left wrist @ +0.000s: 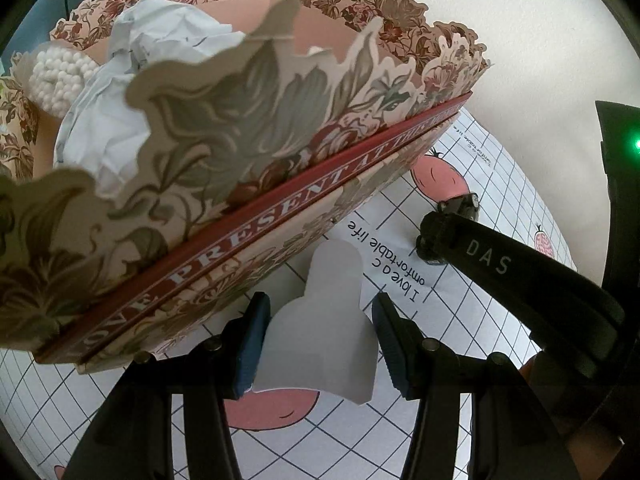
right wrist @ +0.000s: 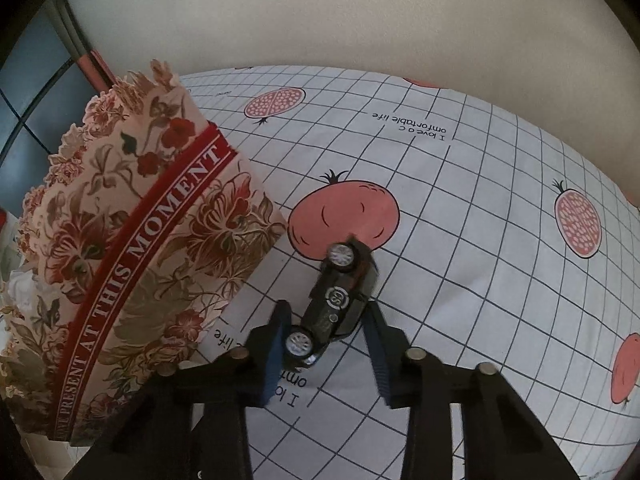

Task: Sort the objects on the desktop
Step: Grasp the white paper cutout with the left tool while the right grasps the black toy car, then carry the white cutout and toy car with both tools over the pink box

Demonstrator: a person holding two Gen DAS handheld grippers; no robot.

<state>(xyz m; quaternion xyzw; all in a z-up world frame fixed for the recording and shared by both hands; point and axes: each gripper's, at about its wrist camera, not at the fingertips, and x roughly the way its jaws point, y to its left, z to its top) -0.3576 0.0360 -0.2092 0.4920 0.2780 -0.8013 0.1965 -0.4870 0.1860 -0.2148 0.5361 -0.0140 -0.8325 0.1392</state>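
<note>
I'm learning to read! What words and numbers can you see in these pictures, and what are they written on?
"PRESENT AT THIS MOMENT" on the red band of the flowery box; the word before it is cut off.
"I love a c omfortable life", upside down, on the checked tablecloth.
"DAS" on the black arm of the right claw.
A round badge on the toy car is too blurred to read.

box (left wrist: 248, 216): far corner cut off | toy car (left wrist: 460, 208): mostly hidden behind right tongs (left wrist: 448, 236)
</note>
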